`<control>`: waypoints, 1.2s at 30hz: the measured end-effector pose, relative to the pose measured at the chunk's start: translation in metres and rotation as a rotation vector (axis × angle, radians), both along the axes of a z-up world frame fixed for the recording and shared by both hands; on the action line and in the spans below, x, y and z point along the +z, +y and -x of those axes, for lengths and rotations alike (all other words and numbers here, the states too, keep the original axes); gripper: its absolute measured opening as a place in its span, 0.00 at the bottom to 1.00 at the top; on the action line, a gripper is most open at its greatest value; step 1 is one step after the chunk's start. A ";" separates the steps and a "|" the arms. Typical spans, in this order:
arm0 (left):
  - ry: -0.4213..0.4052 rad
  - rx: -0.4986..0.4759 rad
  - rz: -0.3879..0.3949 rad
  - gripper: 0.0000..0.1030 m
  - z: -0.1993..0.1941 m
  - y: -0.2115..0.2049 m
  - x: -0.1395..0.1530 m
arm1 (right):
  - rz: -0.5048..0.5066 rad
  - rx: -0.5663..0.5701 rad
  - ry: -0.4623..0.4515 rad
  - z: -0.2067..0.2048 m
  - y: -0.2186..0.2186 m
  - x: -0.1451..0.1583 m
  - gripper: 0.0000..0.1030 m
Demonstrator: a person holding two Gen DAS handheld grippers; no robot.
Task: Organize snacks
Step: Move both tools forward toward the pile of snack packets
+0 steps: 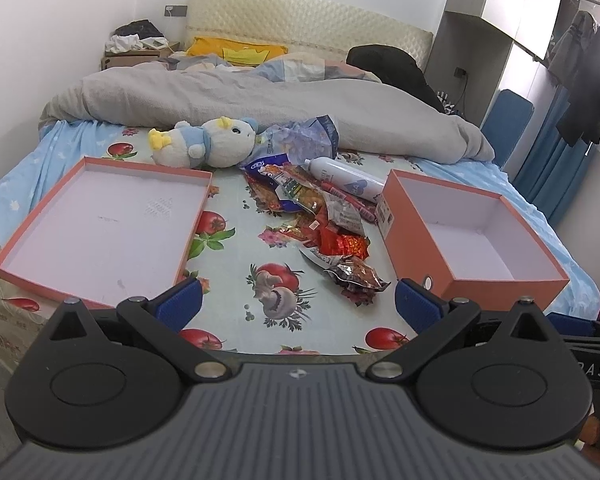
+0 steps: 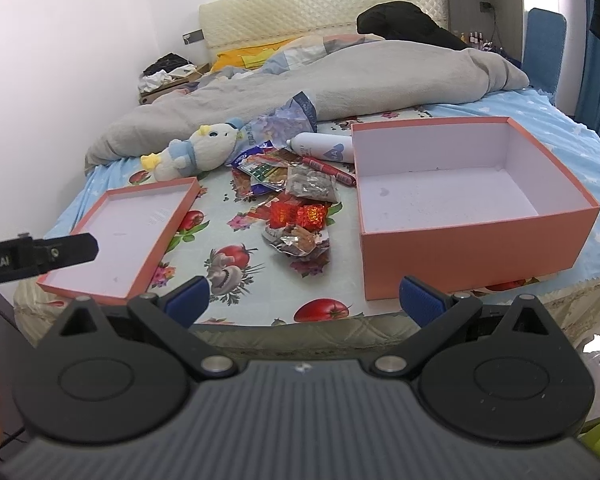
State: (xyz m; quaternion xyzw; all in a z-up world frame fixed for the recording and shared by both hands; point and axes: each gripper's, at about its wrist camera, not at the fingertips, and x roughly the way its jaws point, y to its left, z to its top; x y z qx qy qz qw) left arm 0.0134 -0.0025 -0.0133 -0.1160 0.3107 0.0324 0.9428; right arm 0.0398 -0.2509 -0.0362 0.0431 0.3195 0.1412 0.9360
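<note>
A bedroom bed (image 1: 236,256) in a fruit-print sheet carries, left to right, an orange lid (image 1: 100,228), a snack pile (image 1: 324,232) and an open orange box (image 1: 476,236). Both the left hand-held gripper (image 1: 298,304) and the right hand-held gripper (image 2: 304,300) hang spread and empty, short of the pile. Only the right view catches the bed's near edge.

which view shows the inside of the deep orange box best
The right wrist view: the deep orange box sits close and large there, its whole bare floor visible. The left wrist view shows the same box off to the right and smaller, with part of the floor hidden behind its near wall.
</note>
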 end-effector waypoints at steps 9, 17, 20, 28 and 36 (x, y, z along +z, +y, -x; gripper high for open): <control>0.018 0.002 -0.028 1.00 -0.013 0.000 -0.011 | 0.001 0.000 0.021 -0.006 0.003 -0.004 1.00; 0.002 -0.048 -0.132 1.00 -0.038 -0.008 -0.004 | 0.017 -0.009 0.035 -0.024 0.003 -0.008 1.00; 0.004 -0.062 -0.140 1.00 -0.047 -0.010 0.002 | 0.014 -0.011 0.034 -0.033 0.002 -0.008 1.00; 0.028 -0.161 -0.167 1.00 -0.073 -0.025 0.008 | 0.022 0.041 0.045 -0.059 0.010 -0.012 0.99; 0.133 -0.261 -0.181 1.00 -0.109 -0.026 0.021 | 0.038 0.138 0.061 -0.086 0.027 -0.023 0.87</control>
